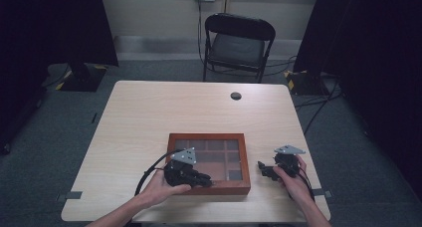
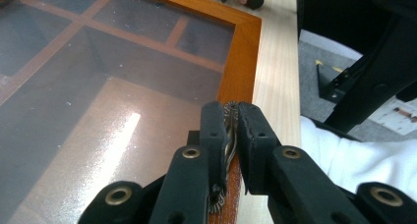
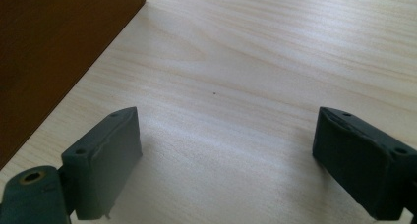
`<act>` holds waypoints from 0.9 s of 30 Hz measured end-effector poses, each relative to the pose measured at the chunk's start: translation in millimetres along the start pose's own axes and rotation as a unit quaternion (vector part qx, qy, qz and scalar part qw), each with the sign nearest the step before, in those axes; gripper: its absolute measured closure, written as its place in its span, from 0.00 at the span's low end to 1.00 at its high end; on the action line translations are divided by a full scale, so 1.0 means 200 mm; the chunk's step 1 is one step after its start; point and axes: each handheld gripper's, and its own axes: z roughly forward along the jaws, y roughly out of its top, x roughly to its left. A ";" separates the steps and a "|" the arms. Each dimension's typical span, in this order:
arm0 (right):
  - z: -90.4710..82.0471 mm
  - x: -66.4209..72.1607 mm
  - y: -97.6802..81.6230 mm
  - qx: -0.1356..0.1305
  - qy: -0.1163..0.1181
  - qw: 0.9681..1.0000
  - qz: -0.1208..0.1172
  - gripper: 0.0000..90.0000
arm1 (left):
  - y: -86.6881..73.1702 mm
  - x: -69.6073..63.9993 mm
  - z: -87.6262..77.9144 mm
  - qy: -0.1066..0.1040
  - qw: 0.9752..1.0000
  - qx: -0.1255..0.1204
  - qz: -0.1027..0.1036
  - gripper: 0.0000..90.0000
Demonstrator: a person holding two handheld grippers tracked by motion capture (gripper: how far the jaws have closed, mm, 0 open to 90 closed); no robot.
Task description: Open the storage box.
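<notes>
**Q:** Where's the box, and what step are you on?

**Me:** The wooden box (image 1: 208,163) sits lower centre of the high view. My left gripper (image 2: 231,130) is pinched on its little metal clasp (image 2: 229,117) at the front edge. Looks like lid-opening. Next I'd lift gently. My right gripper (image 3: 226,157) hangs wide open over bare table (image 3: 275,62).

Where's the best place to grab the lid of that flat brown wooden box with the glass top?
By the small metal clasp on the near front edge of the flat brown wooden box, coming from the person's side. It sticks out from the frame, and the left gripper is pinched on it.
</notes>
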 end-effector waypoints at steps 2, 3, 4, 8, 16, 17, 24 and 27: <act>0.00 0.00 0.00 0.000 0.000 1.000 0.000 0.11 | 0.00 0.01 0.00 -0.003 1.000 0.012 -0.008 0.91; 0.00 0.00 0.00 0.000 0.000 1.000 0.000 0.11 | 0.00 0.01 0.00 -0.003 1.000 0.014 -0.012 0.91; 0.00 0.00 0.00 0.000 0.000 1.000 0.000 0.11 | 0.00 0.01 0.00 -0.002 1.000 0.017 -0.013 0.91; 0.00 0.00 0.00 0.000 0.000 1.000 0.000 0.11 | 0.02 0.01 -0.01 -0.006 1.000 0.011 -0.014 0.91; 0.00 0.00 0.00 0.000 0.000 1.000 0.000 0.11 | 0.04 0.00 -0.03 -0.005 1.000 0.015 -0.019 0.91; 0.00 0.00 0.00 0.000 0.000 1.000 0.000 0.11 | 0.04 0.00 -0.03 -0.005 1.000 0.015 -0.020 0.91; 0.00 0.00 0.00 0.000 0.000 1.000 0.000 0.11 | 0.06 0.01 -0.04 -0.008 0.999 0.018 -0.030 0.91; 0.00 0.00 0.00 0.000 0.000 1.000 0.000 0.11 | 0.06 0.00 -0.04 -0.005 0.999 0.021 -0.032 0.91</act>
